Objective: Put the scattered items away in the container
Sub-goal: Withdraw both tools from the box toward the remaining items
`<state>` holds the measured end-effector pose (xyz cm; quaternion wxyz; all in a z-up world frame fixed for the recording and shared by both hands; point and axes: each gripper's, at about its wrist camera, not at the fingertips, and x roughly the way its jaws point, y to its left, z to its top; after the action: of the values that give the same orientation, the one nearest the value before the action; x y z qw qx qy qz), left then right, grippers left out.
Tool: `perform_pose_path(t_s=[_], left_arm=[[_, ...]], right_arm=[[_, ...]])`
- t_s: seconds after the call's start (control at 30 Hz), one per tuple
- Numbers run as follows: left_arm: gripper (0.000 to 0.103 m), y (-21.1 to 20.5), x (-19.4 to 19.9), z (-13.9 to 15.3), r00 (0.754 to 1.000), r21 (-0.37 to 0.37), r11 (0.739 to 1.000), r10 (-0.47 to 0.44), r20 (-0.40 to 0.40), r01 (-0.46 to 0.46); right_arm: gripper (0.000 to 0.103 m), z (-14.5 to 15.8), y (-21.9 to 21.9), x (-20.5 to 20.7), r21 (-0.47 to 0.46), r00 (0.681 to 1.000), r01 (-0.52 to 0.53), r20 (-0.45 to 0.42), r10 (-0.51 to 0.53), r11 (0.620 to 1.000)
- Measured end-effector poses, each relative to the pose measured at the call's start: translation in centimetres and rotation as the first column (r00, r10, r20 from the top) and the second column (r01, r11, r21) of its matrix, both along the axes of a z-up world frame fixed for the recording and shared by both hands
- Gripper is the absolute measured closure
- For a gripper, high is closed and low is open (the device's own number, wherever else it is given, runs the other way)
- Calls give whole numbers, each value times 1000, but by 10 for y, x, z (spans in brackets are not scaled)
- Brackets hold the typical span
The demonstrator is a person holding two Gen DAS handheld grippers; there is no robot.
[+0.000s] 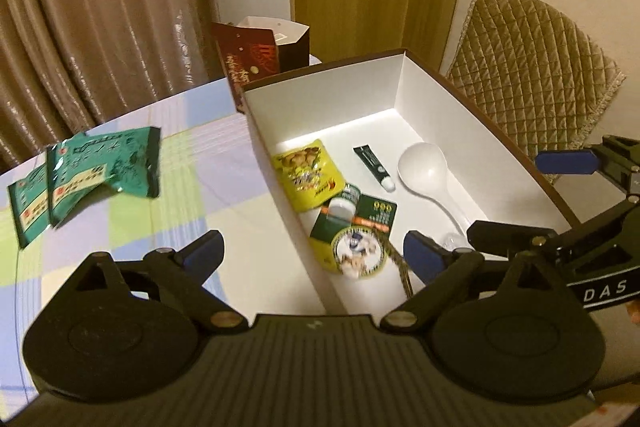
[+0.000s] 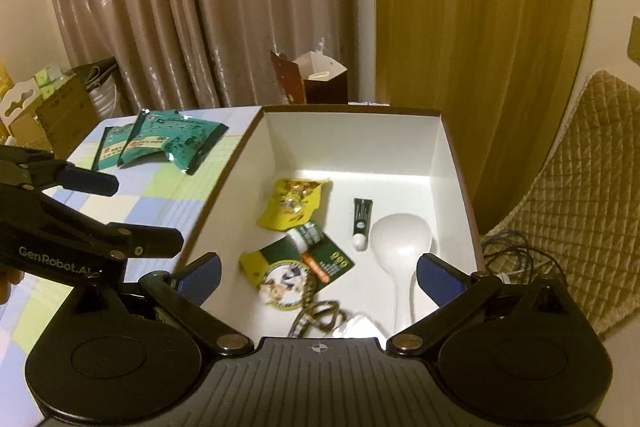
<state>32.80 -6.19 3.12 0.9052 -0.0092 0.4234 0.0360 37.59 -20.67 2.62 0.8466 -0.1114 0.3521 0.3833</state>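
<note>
Green packets (image 1: 84,183): we see two teal-green sachets lying overlapped on the checked surface (image 1: 192,163), well apart from the box's left wall; by our reading they are what is left to tidy.
Container: our white-lined box (image 1: 404,95) is open at the top, with a yellow pouch (image 1: 306,173), a small dark tube (image 1: 374,167), a white spoon (image 1: 426,171), a little bottle (image 1: 344,203) and a green card (image 1: 360,227) already inside.
Left gripper (image 1: 314,251): our jaws stand wide apart with nothing between them, over the box's near left wall.
Right gripper (image 2: 318,273): our jaws are spread wide and empty too, above the box interior.
Step in hand: we judge the next reach goes to the packets.
Doing it well: we should come in low and pinch a raised, crinkled edge, since flat foil may slip; taking one sachet at a time avoids dragging the other.
</note>
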Motion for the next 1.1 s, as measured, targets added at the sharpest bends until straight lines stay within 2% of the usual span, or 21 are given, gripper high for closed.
perform_pose_path(t_s=[0.53,0.83,1.1], left_arm=[[7,3,-95,20,1000,17,1000,-4,11,4],[7,12,-131,21,1000,20,1000,2,14,-3],[7,22,-167,18,1000,4,1000,17,14,-17]], right_arm=[[2,26,-18,-84,58,998,49,27,-51,997],[2,23,-17,-118,64,999,33,8,-34,997],[2,12,-20,-137,34,999,33,-25,-32,999]])
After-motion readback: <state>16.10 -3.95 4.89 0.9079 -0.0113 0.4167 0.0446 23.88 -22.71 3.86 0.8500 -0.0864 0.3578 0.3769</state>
